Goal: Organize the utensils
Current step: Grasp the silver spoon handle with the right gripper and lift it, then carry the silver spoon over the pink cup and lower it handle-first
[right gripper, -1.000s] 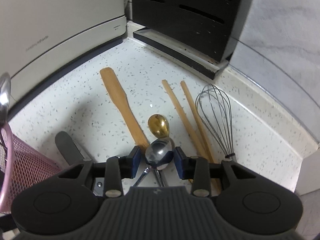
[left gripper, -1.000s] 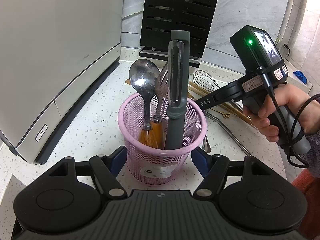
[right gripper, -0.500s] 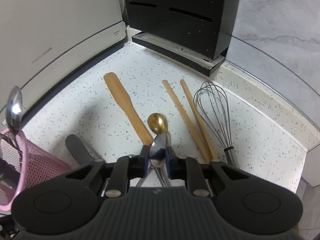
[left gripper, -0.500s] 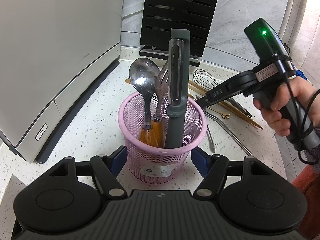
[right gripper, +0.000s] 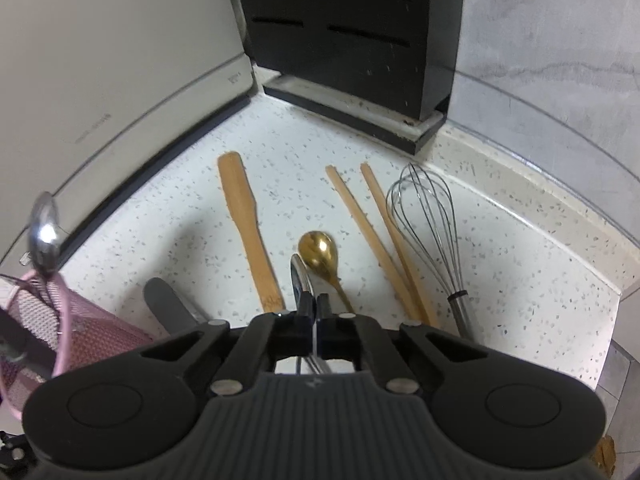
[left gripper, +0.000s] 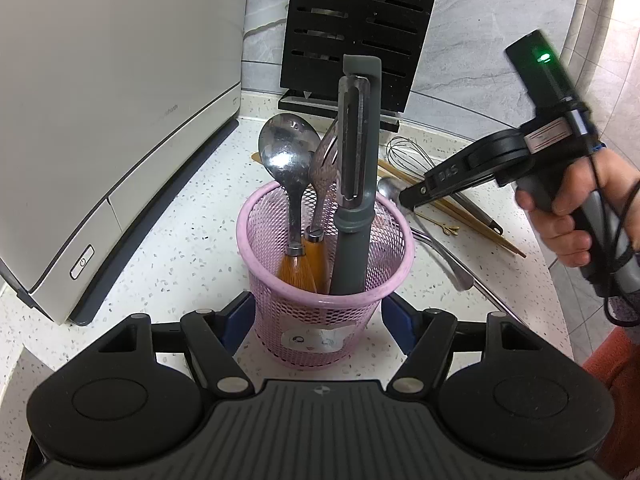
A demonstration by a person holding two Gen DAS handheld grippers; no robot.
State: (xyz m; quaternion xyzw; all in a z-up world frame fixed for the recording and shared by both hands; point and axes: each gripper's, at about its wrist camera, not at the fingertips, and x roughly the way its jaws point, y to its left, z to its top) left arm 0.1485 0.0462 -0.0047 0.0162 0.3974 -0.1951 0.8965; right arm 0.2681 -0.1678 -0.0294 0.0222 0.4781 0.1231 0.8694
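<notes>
Right claw [right gripper: 314, 306] clamped on silver spoon [right gripper: 298, 280], lower centre of frame, above worktop [right gripper: 500, 248]; left claw [left gripper: 318, 316] grips pink basket [left gripper: 320, 320], lower centre, utensils standing inside

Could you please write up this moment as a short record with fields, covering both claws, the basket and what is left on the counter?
left claw: closed around the pink mesh basket, steadying it
basket contents: large spoon, slotted utensil, grey peeler, all upright
right claw: has just been closing, now shut on a silver spoon, bowl turned on edge
still on counter: wooden spatula, gold spoon, chopsticks, whisk
backdrop: black knife block
</notes>
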